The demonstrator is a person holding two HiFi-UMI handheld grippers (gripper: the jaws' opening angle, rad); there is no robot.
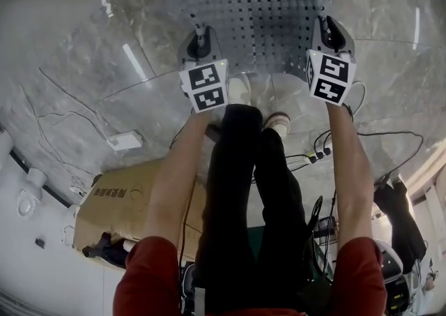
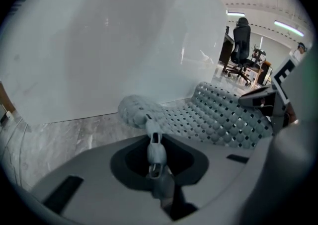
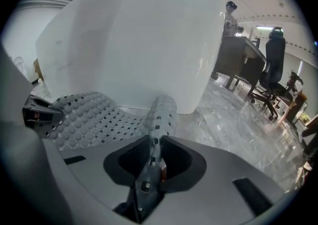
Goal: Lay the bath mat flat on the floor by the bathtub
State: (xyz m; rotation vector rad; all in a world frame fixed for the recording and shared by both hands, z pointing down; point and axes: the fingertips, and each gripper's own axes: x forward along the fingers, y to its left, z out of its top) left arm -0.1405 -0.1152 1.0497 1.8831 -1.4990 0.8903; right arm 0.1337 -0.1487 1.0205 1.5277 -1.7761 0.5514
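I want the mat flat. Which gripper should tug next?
Probably the left gripper: its jaws pinch the bath mat where it bunches up by the bathtub. The right gripper holds the other end.

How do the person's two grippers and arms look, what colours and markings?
The left gripper and the right gripper both have grey bodies. Each carries a white cube with black square markers. The person wears red sleeves that leave the forearms bare.

Grey bath mat (image 1: 272, 8), studded, pierced with square holes, spreads over marble floor (image 1: 83, 84) toward white bathtub (image 3: 134, 40); near corners pinched, lifted in my left gripper (image 1: 199, 30), right gripper (image 1: 327, 26).
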